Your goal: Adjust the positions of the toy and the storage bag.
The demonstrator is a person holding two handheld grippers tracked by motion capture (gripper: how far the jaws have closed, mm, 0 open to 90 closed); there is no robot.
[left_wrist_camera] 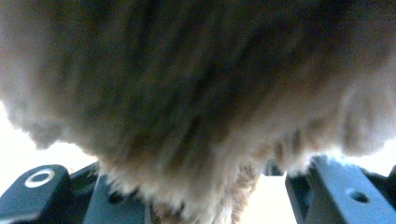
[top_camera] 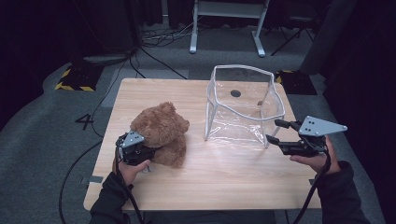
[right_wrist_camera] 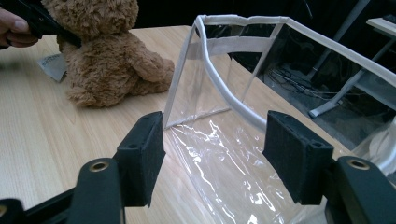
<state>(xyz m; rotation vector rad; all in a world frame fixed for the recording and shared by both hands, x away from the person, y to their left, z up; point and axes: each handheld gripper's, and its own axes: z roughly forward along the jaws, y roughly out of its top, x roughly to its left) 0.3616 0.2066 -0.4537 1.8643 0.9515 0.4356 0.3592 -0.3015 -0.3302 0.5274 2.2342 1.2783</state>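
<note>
Brown teddy bear is sat upright on the wooden table, left of centre, leaning slightly toward the clear bag. Left gripper is pressed into its near-left flank; in the left gripper view the fur is bunched between the two jaws, which stand apart on either side of it, so a grip on the bear looks in progress, but whether the jaws are actually clamped can't be told. Clear plastic bag, white-trimmed, is stood right of the bear with its mouth up and facing near-right, just beside the toy but not touching. Right gripper is held at the bag's near-right corner with jaws spread wide, nothing between the pads; the white rim runs into the gap ahead of them. Judged: rim is to be pinched to keep the bag open and steady while the bear is lifted in.
</note>
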